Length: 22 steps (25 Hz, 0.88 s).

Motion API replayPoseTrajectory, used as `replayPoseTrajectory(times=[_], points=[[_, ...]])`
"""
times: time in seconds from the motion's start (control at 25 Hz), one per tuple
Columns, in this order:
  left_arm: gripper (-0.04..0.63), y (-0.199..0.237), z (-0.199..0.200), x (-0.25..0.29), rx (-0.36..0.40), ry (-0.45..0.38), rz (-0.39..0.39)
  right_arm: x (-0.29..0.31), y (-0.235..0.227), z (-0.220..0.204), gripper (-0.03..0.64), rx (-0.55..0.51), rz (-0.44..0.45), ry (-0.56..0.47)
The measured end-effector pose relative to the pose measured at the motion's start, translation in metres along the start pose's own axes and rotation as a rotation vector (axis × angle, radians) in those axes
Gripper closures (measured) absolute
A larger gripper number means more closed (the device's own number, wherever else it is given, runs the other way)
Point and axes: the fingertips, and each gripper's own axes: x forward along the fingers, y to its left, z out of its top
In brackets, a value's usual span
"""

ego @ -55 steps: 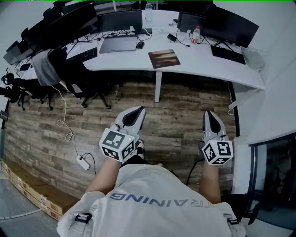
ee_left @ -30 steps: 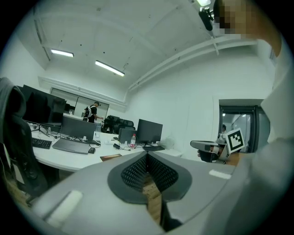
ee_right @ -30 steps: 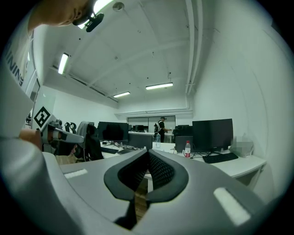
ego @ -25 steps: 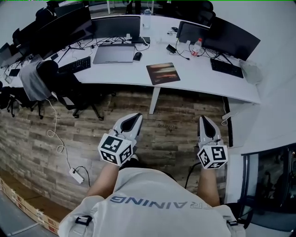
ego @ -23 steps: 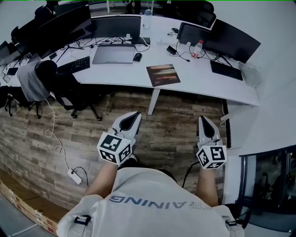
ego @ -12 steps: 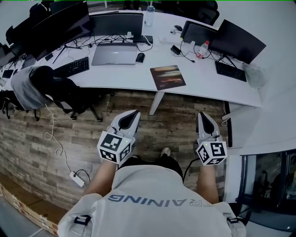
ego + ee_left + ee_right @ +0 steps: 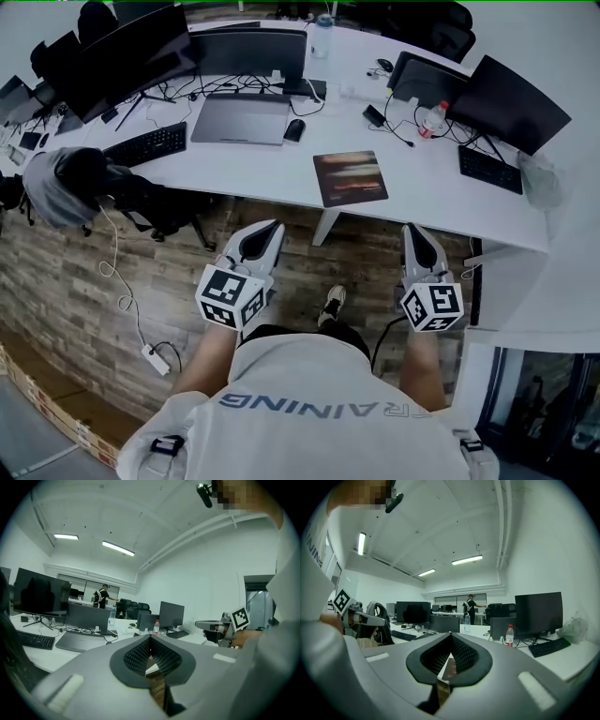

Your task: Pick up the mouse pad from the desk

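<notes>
Holding left gripper (image 7: 270, 229) and right gripper (image 7: 413, 231) low over the floor (image 7: 141, 244), centre frame, fingers clenched on nothing, probably just for carry, with mouse pad (image 7: 350, 177) flat near worktop (image 7: 431, 187) front edge, upper centre, beyond reach.

Smooth matt white desk (image 7: 427, 183), rough wood-look plank floor (image 7: 56, 272), prob. cloth mouse pad (image 7: 350, 177)

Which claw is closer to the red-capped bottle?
Right. The right claw hangs nearly in line with the bottle, short of it; the left claw is well to its left.
</notes>
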Motion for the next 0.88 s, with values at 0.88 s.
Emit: replayPoseTrajectory(times=[0.88], points=[[0.595,-0.047,0.024,0.193,0.013,0.048,0.096,0.11,-0.177,-0.052,0.556,0.04,0.16,0.188]])
